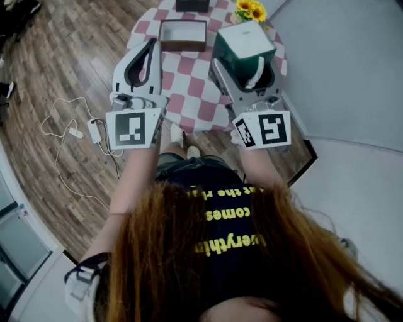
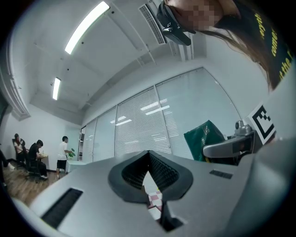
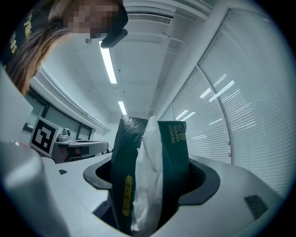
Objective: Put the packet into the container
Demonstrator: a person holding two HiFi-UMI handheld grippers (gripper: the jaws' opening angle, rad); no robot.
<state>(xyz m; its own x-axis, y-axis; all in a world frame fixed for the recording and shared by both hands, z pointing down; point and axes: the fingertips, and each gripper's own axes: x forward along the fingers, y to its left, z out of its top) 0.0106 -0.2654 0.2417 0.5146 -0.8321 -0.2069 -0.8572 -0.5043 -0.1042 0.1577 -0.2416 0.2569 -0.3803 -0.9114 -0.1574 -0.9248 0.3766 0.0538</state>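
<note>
A green packet [image 1: 241,43] of tissues with white tissue poking out sits between the jaws of my right gripper [image 1: 247,68], which is shut on it above the table's right side. In the right gripper view the packet [image 3: 172,157] stands upright and fills the gap of the right gripper [image 3: 150,183]. A brown open container [image 1: 183,35] rests on the checked table [image 1: 189,85], to the left of and beyond the packet. My left gripper [image 1: 153,44] hovers over the table's left edge, shut with nothing in it; in its own view the left gripper [image 2: 149,159] shows its pads meeting at the tips.
Yellow flowers [image 1: 250,9] and a dark object [image 1: 192,5] stand at the table's far edge. White cables and an adapter [image 1: 93,129] lie on the wooden floor at the left. Several people [image 2: 37,157] are far off in the room.
</note>
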